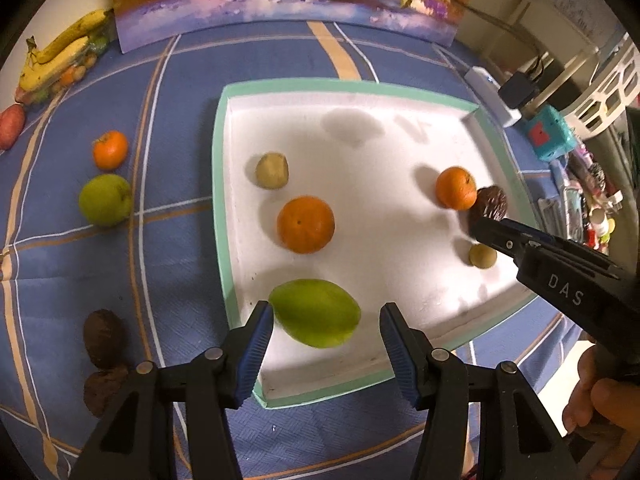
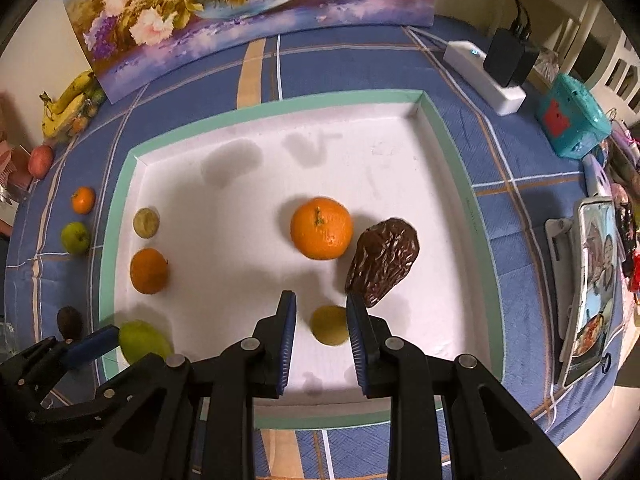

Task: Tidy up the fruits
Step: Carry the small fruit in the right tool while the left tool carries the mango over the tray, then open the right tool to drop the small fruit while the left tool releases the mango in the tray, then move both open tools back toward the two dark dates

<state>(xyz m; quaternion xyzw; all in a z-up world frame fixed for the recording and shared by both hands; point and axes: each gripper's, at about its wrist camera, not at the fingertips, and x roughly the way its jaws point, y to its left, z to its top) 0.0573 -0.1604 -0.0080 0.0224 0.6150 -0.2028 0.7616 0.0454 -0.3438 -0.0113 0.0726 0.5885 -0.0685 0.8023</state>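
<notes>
Left wrist view shows you the biggest thing first: a white tray (image 1: 218, 200) with a green rim, lying on the blue checked cloth (image 1: 180, 80). 6 fruits are in it. The green mango (image 1: 316, 312) lies at the near edge. Behind it are 1 large orange (image 1: 306, 224) and 1 smaller orange (image 1: 456, 188). A wrinkled brown fruit (image 2: 384, 260) lies just beside that smaller orange. A tan round fruit (image 1: 272, 170) and a small yellow-green fruit (image 2: 330, 326) are the smallest.

Your left gripper (image 1: 327, 309) stands open around the mango. Its left pad is at the skin and its right pad is clear of it.

Your right gripper (image 2: 321, 298) is drawn in to a narrow gap and clamps nothing. The wrinkled brown fruit sits at the outer side of its right fingertip, but you cannot tell whether they touch. The yellow-green fruit shows through the gap, on the tray floor.

Outside the tray, to the left, the cloth carries a bunch of bananas (image 1: 60, 52), a green apple (image 1: 105, 199), a little orange (image 1: 110, 150) and 2 dark brown fruits (image 1: 104, 338).

A red fruit (image 1: 10, 126) is cut off by the picture edge. Your right hand (image 1: 600, 412) is only partly in view.
</notes>
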